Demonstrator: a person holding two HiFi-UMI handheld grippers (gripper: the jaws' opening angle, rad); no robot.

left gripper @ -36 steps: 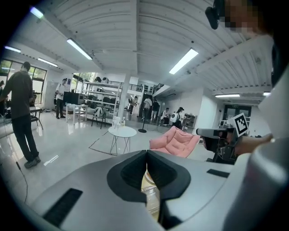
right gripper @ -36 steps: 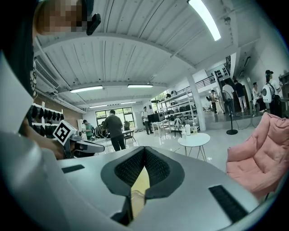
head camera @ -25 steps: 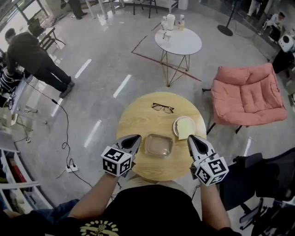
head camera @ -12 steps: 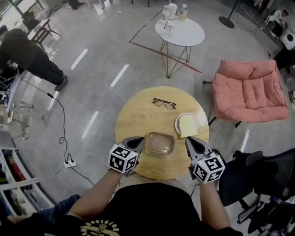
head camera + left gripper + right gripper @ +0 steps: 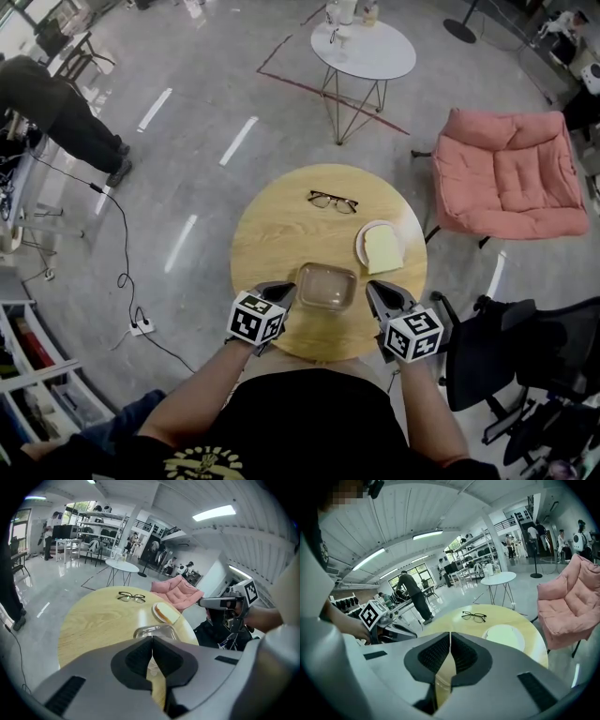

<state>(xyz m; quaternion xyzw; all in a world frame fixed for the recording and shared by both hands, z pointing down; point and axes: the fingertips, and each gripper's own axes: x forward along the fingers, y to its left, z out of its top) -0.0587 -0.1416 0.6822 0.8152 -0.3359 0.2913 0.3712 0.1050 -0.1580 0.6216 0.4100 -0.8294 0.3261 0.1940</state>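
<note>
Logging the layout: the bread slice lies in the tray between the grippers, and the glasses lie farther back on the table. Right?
Not quite: the bread slice lies on the white plate, beside the tray; the head view shows it. The glasses do lie farther back.

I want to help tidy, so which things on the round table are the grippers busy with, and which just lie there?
Busy with: the tray, between the left gripper and the right gripper, both with jaws shut.
Lying about: glasses; plate with bread slice; pink chair.
</note>
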